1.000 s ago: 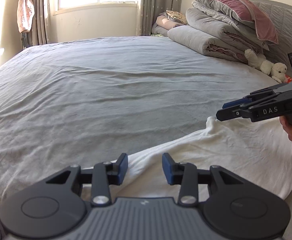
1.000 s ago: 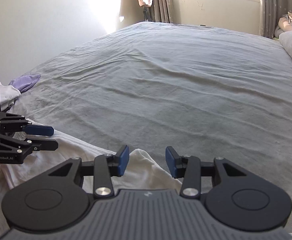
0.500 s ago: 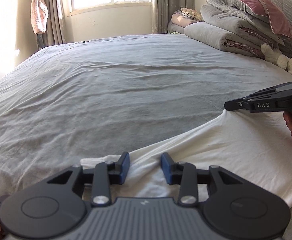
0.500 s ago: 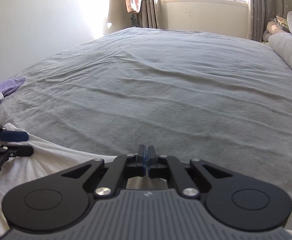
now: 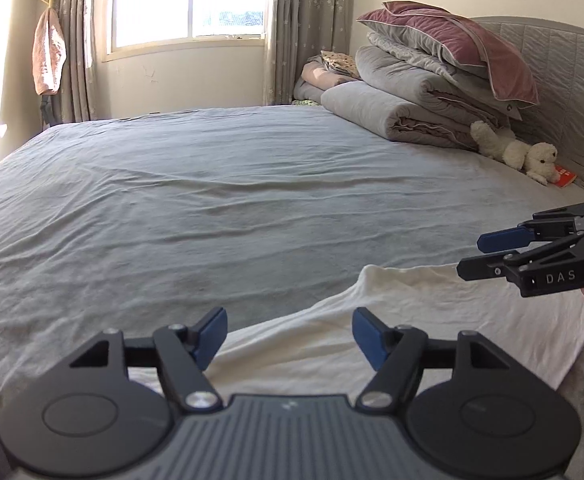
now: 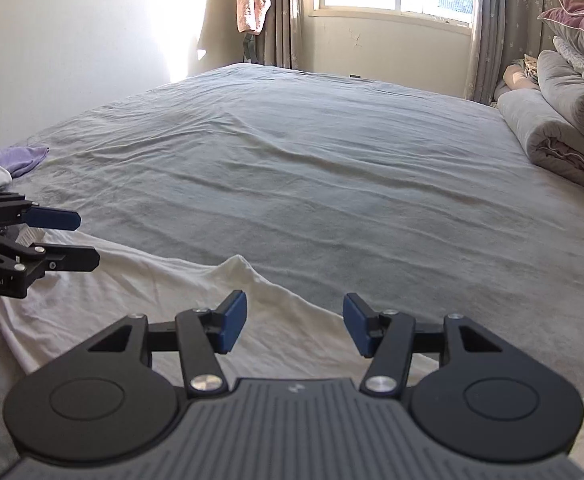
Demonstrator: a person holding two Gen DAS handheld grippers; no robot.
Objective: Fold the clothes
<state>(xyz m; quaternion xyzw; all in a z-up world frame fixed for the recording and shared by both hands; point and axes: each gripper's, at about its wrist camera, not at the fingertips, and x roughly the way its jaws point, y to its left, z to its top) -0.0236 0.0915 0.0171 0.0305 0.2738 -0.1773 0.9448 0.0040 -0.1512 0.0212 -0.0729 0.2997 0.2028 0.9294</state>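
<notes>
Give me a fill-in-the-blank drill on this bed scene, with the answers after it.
1. The garment lying on the grey bed is ____ in colour.
2. The jaws of the left gripper are ____, with nothing clamped between them.
3. The plush toy lies beside the stacked ____ near the headboard.
4. In the right wrist view, the right gripper hovers over the garment's ____ edge.

Answers: white; open; bedding; far
</notes>
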